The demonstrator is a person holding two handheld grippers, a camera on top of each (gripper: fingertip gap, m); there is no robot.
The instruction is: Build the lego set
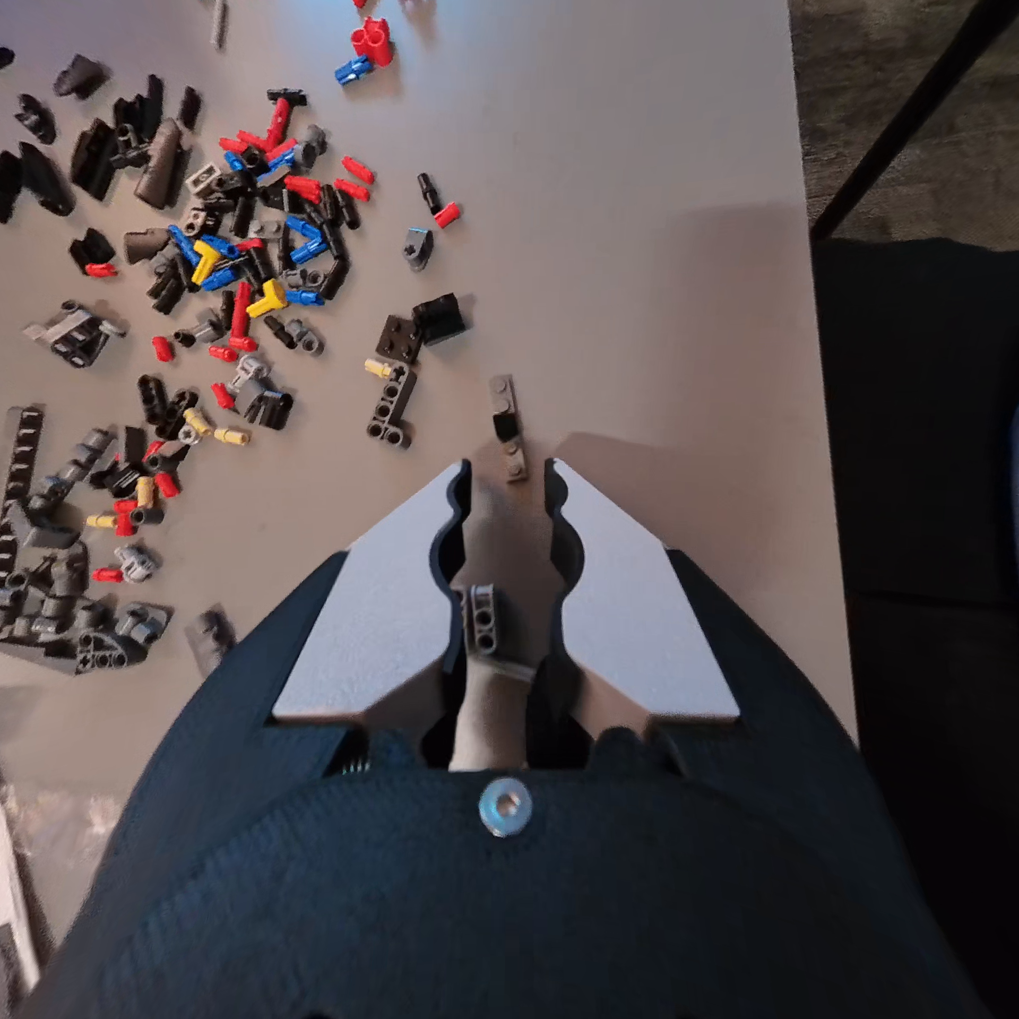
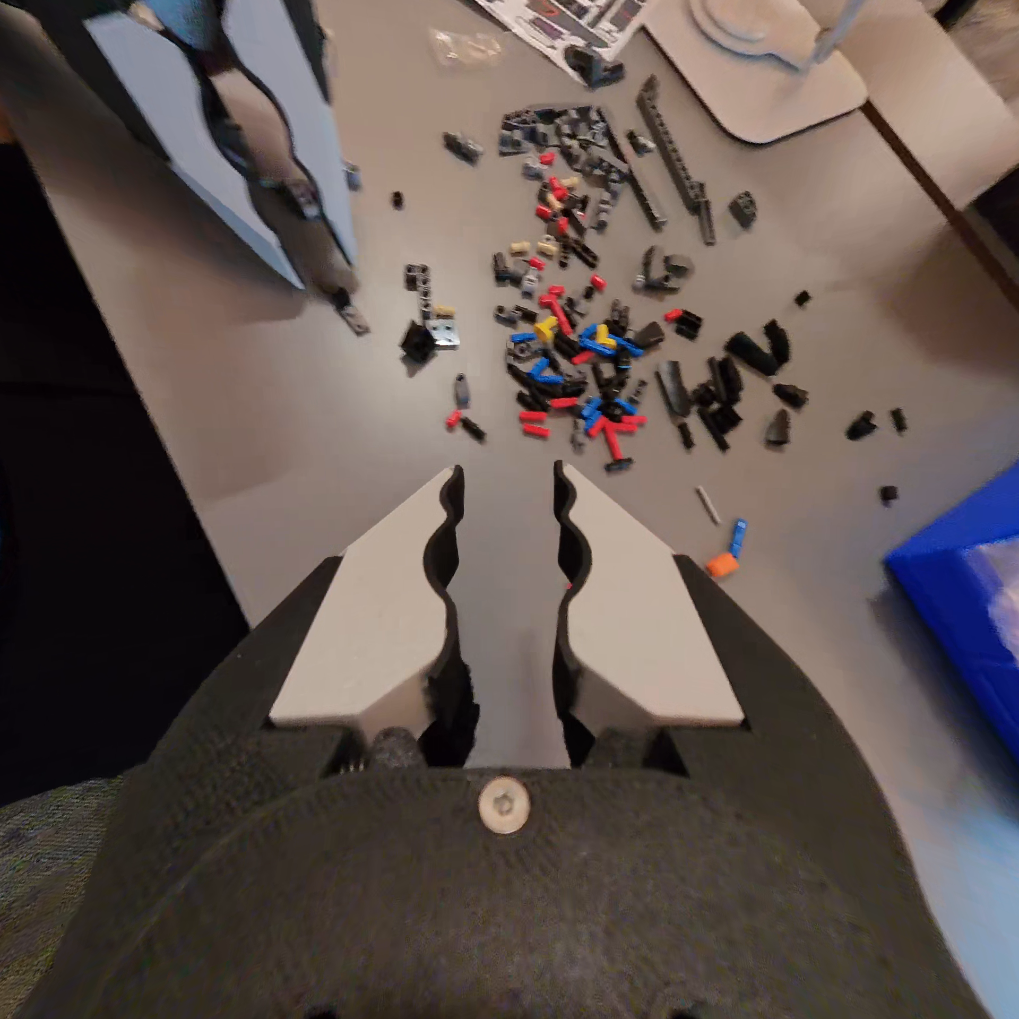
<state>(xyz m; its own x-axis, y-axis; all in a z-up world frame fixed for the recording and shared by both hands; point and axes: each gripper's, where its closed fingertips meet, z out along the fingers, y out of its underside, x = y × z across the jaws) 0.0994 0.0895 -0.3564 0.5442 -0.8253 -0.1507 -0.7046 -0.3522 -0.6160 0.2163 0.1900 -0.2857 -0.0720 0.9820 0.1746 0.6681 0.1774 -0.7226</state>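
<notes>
My left gripper [image 1: 507,468] is open and low over the grey table [image 1: 634,275]. A thin grey plate with a black piece on it [image 1: 510,430] lies just ahead of the tips, its near end between them. A small grey holed beam [image 1: 482,620] shows through the gap farther back, touching neither pad. The loose pile of black, red, blue and yellow pieces [image 1: 248,242] lies to the left. My right gripper [image 2: 504,474] is open and empty, above the table short of the pile [image 2: 579,353]. The left gripper [image 2: 325,275] and the plate [image 2: 353,317] show at upper left there.
A black square plate and a black brick [image 1: 422,328] lie left of the grey plate. A blue box [image 2: 965,606] stands at the right, with an orange piece [image 2: 722,565] beside it. A printed booklet [image 2: 579,22] and a white pad [image 2: 772,94] lie at the back. The table edge [image 1: 821,441] runs along the right. My hands' fingertips stand some 15 cm from each other. My left tips are about 25 cm from the orange piece [image 2: 722,565], my right tips only 15 cm.
</notes>
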